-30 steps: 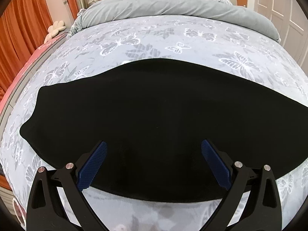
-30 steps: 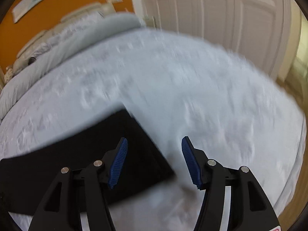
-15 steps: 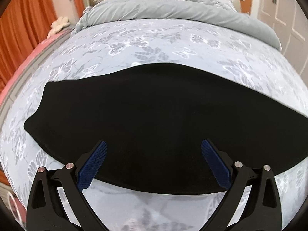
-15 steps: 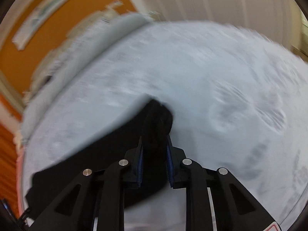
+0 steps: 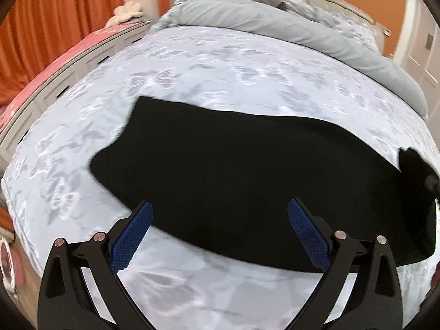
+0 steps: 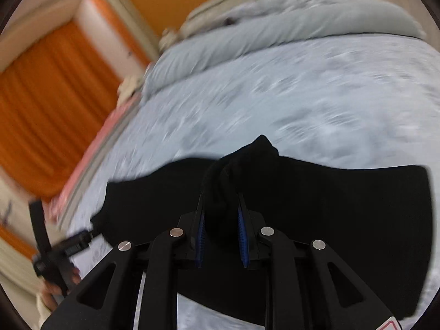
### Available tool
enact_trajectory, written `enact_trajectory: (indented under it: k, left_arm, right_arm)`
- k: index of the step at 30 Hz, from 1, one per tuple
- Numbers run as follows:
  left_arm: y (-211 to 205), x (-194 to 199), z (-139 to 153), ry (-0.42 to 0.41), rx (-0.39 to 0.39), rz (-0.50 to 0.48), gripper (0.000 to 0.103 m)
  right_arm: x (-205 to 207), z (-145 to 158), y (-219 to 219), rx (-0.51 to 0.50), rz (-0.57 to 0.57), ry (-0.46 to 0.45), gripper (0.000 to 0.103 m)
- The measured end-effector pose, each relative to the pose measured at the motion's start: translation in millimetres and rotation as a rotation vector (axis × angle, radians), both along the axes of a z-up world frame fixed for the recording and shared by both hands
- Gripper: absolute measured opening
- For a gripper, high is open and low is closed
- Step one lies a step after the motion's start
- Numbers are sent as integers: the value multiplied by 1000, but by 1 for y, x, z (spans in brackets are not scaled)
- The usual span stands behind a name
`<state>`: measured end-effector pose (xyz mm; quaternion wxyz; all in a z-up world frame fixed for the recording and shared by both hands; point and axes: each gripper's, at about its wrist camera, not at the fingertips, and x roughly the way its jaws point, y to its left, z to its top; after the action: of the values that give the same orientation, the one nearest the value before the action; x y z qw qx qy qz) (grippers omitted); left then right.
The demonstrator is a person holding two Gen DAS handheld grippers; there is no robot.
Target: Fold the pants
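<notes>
We hold our left gripper [image 5: 220, 233] with its blue fingers spread wide, above the near edge of the black pants [image 5: 247, 170], which lie flat across the butterfly-print bedspread [image 5: 192, 63]. Toward the right end of the pants, our right gripper [image 6: 221, 236] pinches a raised bunch of the black fabric between its pressed-in fingers.

Bedspread [image 5: 209, 66] lies flat around the pants [image 5: 247, 170], passable at 9 and 12 o'clock. Rolled duvet [image 5: 302, 30] blocks the far end; bench [image 5: 55, 63] borders 10 o'clock.
</notes>
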<state>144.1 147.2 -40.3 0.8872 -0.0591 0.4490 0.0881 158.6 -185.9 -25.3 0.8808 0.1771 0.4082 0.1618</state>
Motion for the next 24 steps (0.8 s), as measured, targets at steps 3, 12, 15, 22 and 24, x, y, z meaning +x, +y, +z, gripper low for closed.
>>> enact_trajectory:
  k: [3,12,15,22,24]
  left_arm:
    - [36,-5,-1,6,-9,55,97]
    - [68,-25,-2,0,60,61,97]
    - [52,-26,2,-12,94,18,97]
    - [18,-26,7,-27,97,-60,97]
    - [12,-25,5,-21,98,-69,97]
  right_arm:
    - [8,-18,40,-59,48,26,19]
    - [-2,-42,78,-302,42,37,23]
    - [-10,-47,98,-473,69,7,31]
    - [-12,-52,102,-543,112,-9,14]
    - [-17,-37,105,-524,107,-40,15]
